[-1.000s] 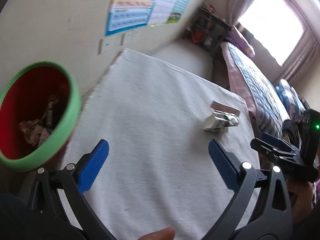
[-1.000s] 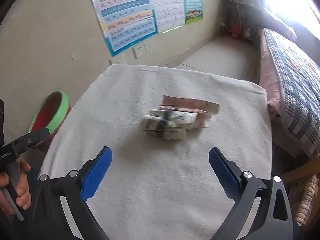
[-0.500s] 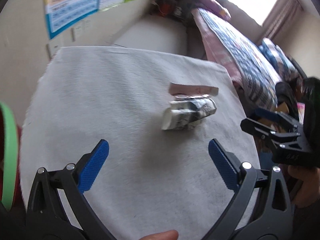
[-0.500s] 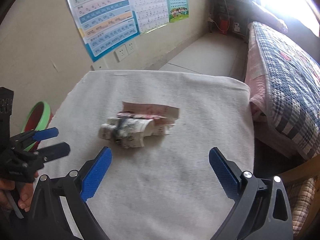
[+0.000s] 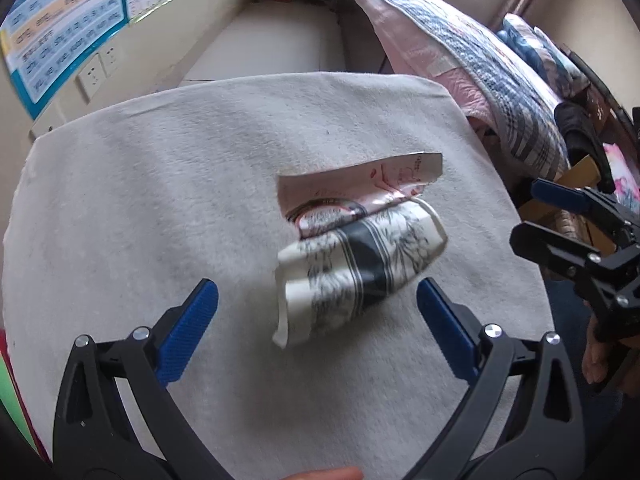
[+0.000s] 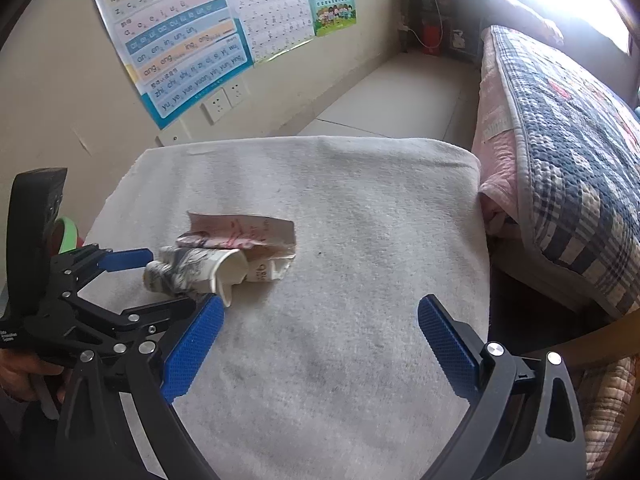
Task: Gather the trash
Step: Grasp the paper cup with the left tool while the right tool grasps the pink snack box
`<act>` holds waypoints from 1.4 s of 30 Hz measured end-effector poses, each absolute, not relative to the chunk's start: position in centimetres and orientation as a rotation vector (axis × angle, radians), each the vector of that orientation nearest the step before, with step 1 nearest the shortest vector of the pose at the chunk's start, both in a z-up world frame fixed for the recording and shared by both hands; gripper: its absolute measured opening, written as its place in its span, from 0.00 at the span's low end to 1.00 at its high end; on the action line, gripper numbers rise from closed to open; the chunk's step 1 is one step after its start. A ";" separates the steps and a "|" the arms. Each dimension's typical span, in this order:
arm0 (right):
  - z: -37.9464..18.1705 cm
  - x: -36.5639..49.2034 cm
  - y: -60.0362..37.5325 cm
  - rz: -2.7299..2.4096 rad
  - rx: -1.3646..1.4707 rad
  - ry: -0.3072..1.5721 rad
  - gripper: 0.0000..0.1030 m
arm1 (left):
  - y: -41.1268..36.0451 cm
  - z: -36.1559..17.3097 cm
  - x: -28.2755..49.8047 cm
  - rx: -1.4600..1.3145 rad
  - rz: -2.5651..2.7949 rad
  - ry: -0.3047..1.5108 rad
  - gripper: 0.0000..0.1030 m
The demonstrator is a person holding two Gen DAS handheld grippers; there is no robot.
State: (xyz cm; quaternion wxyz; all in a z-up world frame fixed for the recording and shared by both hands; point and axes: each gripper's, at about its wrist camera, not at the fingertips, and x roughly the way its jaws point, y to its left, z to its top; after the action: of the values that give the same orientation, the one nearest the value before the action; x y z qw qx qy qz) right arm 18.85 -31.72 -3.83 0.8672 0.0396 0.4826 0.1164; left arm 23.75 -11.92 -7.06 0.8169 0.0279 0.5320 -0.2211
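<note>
A crushed paper cup (image 5: 360,272) with black and white print lies on its side on the white cloth-covered table (image 5: 160,200). A pink wrapper (image 5: 360,188) lies against its far side. My left gripper (image 5: 316,308) is open, its blue fingers either side of the cup's near end, not touching it. In the right wrist view the cup (image 6: 200,268) and wrapper (image 6: 240,232) sit left of centre, with the left gripper (image 6: 160,280) straddling the cup. My right gripper (image 6: 320,320) is open and empty over bare cloth; it also shows as the right gripper (image 5: 536,216) at the table's right edge.
A red bin with a green rim (image 6: 66,232) stands on the floor left of the table. A bed with a checked quilt (image 6: 580,160) runs along the right side. Posters (image 6: 180,40) and sockets are on the wall behind. A hand (image 5: 600,356) holds the right gripper.
My left gripper has swung from the red bin over to the table and closed in on the crushed cup. My right gripper has shifted right, so the cup now sits to its left.
</note>
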 end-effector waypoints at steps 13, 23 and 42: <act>-4.2 20.1 -30.4 0.279 0.078 1.013 0.91 | -10.6 -7.1 23.2 0.005 -0.506 1.122 0.40; -3.1 20.3 -28.7 0.304 0.066 0.991 0.91 | -8.3 -5.4 20.5 -0.040 -0.492 1.090 0.14; -4.0 25.2 -21.2 0.325 0.165 1.030 0.79 | 3.4 -2.9 16.7 -0.136 -0.299 1.023 0.14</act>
State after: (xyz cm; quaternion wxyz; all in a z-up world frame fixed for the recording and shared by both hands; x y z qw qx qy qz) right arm 25.18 -21.19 -3.98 0.8545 0.0783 0.4897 0.1546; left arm 16.66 3.43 -2.87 0.8591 -0.0650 0.4871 -0.1426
